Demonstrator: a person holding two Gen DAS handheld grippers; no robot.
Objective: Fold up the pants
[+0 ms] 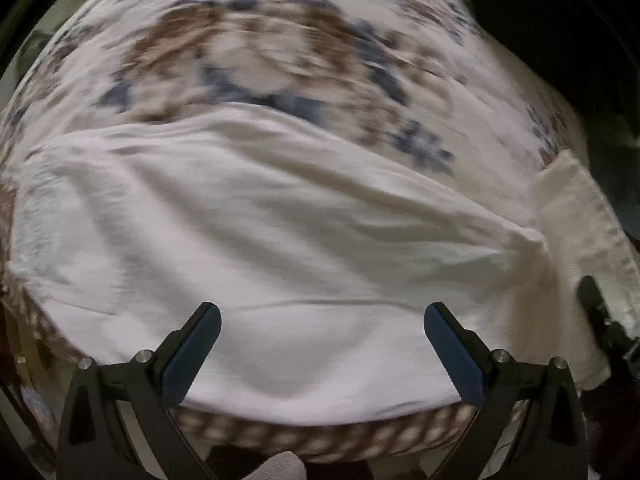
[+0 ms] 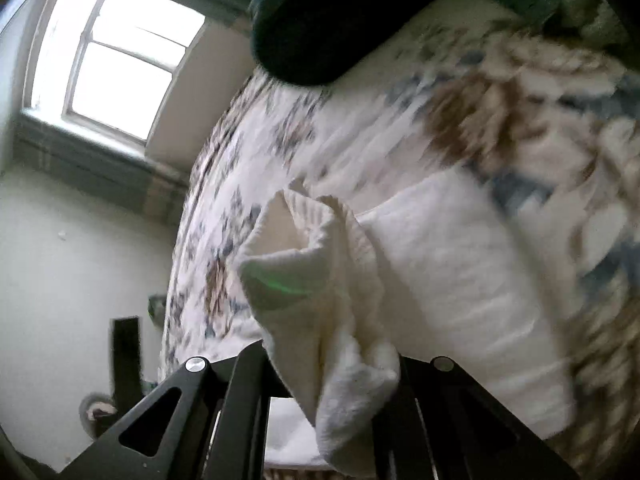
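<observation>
Early in fold: white cotton pants [image 1: 280,216] mostly flat on floral quilted bed [image 1: 248,40]; right gripper [image 2: 340,384] clamping lifted ribbed end, left gripper [image 1: 322,344] wide, empty.

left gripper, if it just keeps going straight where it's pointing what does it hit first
Most likely the white pants spread on the patterned bedspread. The left gripper is open, with cloth filling the view between and ahead of its fingers; how far off is unclear in the blur.

1 white pants [image 1: 280,216], 2 grippers: left [image 1: 322,316], right [image 2: 324,364]; 1 floral bedspread [image 1: 256,40], 1 window [image 2: 120,56].
</observation>
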